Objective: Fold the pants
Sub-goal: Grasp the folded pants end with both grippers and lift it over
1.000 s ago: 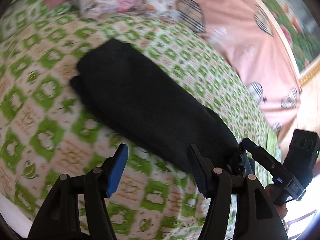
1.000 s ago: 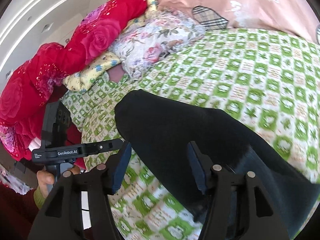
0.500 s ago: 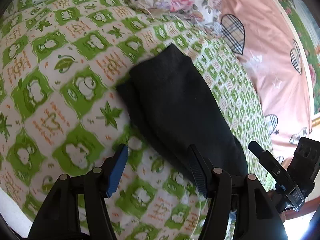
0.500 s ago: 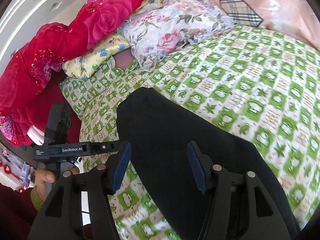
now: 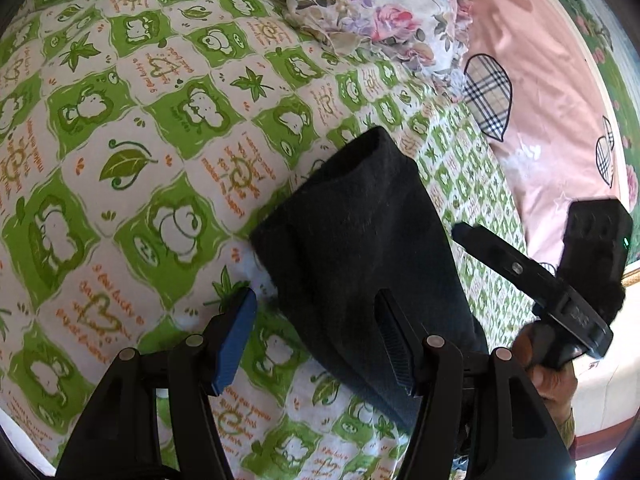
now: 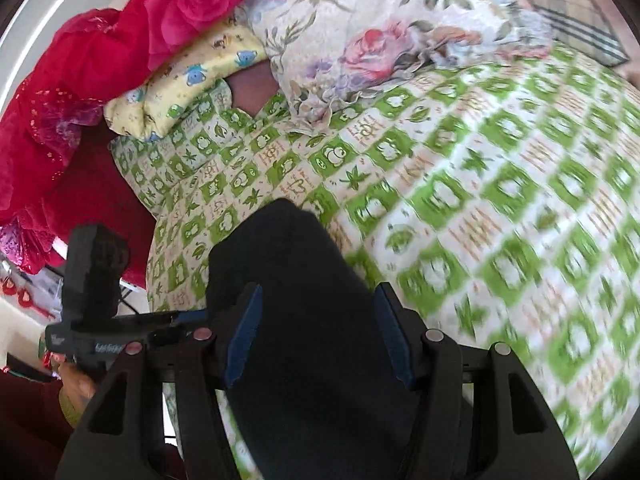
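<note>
Black pants (image 5: 360, 248) lie folded lengthwise on a green-and-white patterned bedspread (image 5: 132, 152). My left gripper (image 5: 316, 336) is open, its fingers astride the near left edge of the pants. In the right wrist view the pants (image 6: 288, 272) run forward between the open fingers of my right gripper (image 6: 318, 332), which straddles the fabric. The right gripper also shows in the left wrist view (image 5: 560, 292), and the left gripper shows in the right wrist view (image 6: 100, 304). Whether either gripper touches the cloth I cannot tell.
A floral pillow (image 5: 372, 12) lies at the head of the bed, also in the right wrist view (image 6: 392, 32). A pink sheet with plaid hearts (image 5: 532, 92) lies to the right. A red rose blanket (image 6: 120, 40) and a yellow pillow (image 6: 184, 80) are piled at the left.
Both grippers have moved forward along the pants toward the far end. The visible part of the pants looks shorter and its far end closer. Both stay open.
</note>
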The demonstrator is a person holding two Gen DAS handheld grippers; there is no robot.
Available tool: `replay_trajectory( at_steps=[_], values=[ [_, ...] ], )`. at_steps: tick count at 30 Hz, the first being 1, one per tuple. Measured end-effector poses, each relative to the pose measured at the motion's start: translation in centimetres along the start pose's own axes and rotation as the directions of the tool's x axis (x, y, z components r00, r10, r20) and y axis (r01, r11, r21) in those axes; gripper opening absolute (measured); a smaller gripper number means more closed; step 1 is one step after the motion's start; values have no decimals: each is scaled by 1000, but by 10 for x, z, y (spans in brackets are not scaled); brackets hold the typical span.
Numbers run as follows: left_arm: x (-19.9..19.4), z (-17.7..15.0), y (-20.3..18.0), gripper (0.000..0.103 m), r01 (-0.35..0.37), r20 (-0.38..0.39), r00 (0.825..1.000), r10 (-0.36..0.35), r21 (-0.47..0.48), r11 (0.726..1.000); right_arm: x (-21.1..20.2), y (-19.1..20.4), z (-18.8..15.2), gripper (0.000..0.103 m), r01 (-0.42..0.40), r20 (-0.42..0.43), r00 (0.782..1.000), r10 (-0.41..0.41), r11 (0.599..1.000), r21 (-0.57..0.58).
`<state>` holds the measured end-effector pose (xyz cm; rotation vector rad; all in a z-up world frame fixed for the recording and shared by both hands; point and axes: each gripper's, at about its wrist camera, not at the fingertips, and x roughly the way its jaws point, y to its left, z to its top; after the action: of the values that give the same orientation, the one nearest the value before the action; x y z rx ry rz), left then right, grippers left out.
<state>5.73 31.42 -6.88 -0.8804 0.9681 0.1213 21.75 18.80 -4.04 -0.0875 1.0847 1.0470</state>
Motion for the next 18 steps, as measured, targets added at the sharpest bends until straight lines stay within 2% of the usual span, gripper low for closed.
replay_trajectory(
  at_steps=[3,7,10,12,13,14,18],
  values=[
    [2,3,1,62,4,10,1000,-4,-8,1000,23,-2,11,59,-18,-54,998,16,999,-37],
    [4,7,0,59,0,19,1000,0,-2,1000,44,-8,18,59,-3,-95,996,-3,998,-55],
    [5,8,-1,50,-23,34,999,23,10,1000,53,-9,20,57,-29,-106,994,22,998,-58],
    [6,9,-1,45,-31,46,998,31,17,999,55,-6,21,44,-52,-108,993,45,997,-64],
    [7,9,-1,39,-33,48,998,32,21,999,56,-4,21,39,-62,-112,992,54,996,-67],
    [8,10,-2,36,-34,47,998,33,25,999,56,-2,21,33,-63,-116,992,54,995,-75],
    [5,8,-8,27,-32,54,998,29,47,998,47,7,20,23,-41,-97,995,32,994,-99]
  ],
)
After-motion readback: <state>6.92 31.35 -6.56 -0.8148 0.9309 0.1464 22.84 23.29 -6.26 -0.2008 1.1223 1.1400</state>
